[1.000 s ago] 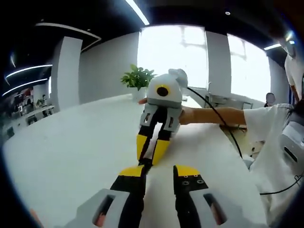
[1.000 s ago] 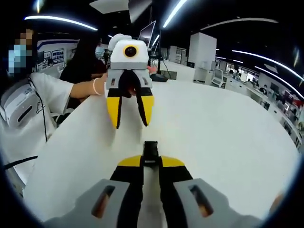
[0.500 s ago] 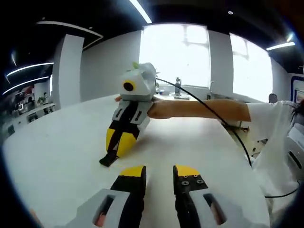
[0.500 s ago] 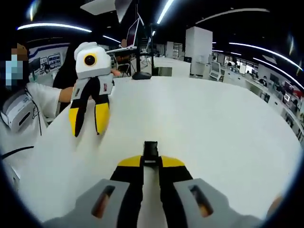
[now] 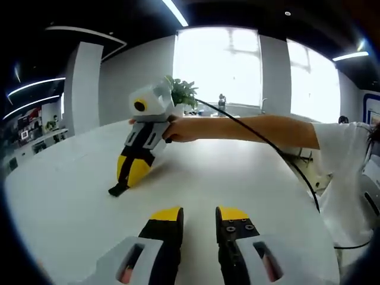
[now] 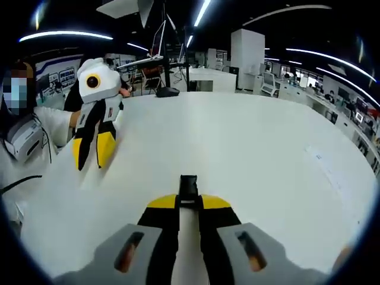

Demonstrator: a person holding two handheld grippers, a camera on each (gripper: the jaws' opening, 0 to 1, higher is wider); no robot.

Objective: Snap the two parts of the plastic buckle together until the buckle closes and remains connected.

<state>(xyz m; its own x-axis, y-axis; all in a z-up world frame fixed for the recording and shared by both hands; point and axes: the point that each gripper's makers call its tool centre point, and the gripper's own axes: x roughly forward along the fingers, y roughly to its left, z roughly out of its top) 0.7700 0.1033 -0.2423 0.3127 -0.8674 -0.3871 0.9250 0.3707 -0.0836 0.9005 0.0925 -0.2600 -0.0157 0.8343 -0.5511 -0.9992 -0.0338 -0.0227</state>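
Your right gripper [image 6: 189, 205] pinches one black buckle piece [image 6: 189, 185], long axis pointing forward; your left gripper [image 5: 199, 215] hangs narrowly open, empty, off to its left.

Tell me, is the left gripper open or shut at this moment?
Open. In the left gripper view, the left gripper shows white table between its yellow-tipped jaws, holding nothing.
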